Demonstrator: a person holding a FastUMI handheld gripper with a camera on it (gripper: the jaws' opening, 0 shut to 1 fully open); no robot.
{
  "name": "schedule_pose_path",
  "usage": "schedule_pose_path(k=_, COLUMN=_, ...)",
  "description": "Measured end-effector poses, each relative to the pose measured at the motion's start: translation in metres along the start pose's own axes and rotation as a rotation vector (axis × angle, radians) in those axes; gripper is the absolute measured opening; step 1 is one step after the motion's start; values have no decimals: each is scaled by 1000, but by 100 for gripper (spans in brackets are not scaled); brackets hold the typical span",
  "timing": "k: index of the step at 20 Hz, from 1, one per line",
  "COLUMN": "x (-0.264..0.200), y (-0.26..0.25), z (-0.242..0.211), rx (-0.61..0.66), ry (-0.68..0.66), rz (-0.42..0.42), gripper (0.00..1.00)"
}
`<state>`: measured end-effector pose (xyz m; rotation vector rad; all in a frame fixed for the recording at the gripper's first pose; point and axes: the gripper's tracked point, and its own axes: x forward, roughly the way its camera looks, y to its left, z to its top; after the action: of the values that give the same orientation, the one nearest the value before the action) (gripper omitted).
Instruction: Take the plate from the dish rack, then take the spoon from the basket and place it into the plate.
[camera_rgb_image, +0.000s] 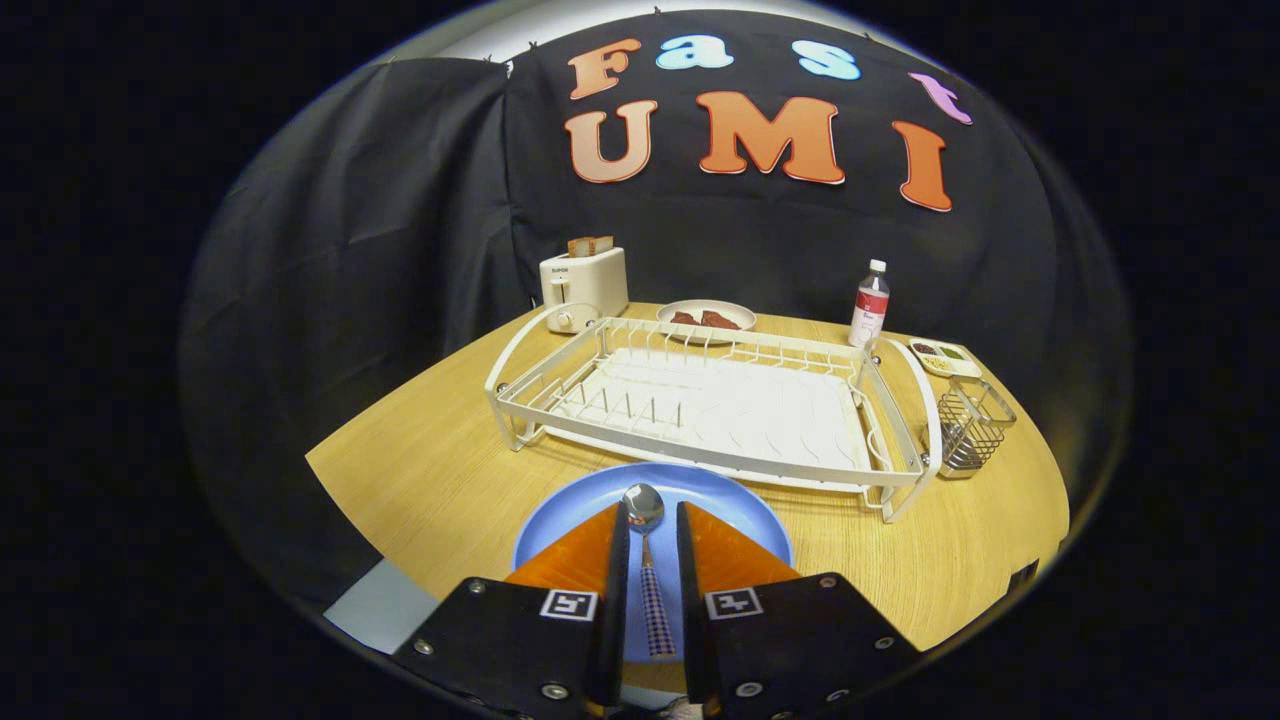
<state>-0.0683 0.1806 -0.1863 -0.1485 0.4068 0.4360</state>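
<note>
Wooden surface (420, 470) carried the white dish rack (700, 400), and just in front of the rack sat the blue plate (730, 505), with my hand-held gripper (651, 560) over it and its fingers close together beside the spoon's (645, 540) checked handle. The spoon looked light, stiff and slick, best pinched on that patterned handle. I could not tell whether both fingers pressed it or whether it already lay on the plate; the wire basket (970, 425) stood at the rack's right end.

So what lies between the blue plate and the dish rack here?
In the gripper view, bare wooden table separates the blue plate from the dish rack. The spoon lies between the parted fingers, over the plate.
</note>
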Motion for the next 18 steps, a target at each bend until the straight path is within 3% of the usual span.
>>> schedule_pose_path(k=1, x=-3, y=-7, z=4, rx=7, ry=-1, rz=-11, gripper=30)
schedule_pose_path(k=4, x=-15, y=-28, z=20, rx=49, ry=-27, rz=-55, gripper=77)
schedule_pose_path(k=6, x=-24, y=-48, z=35, rx=57, ry=-48, rz=-97, gripper=91)
schedule_pose_path(k=8, x=-34, y=-66, z=48, rx=70, ry=-72, rz=-132, gripper=97)
schedule_pose_path(k=18, x=-84, y=-162, z=105, rx=156, ry=-192, rz=-289, gripper=97)
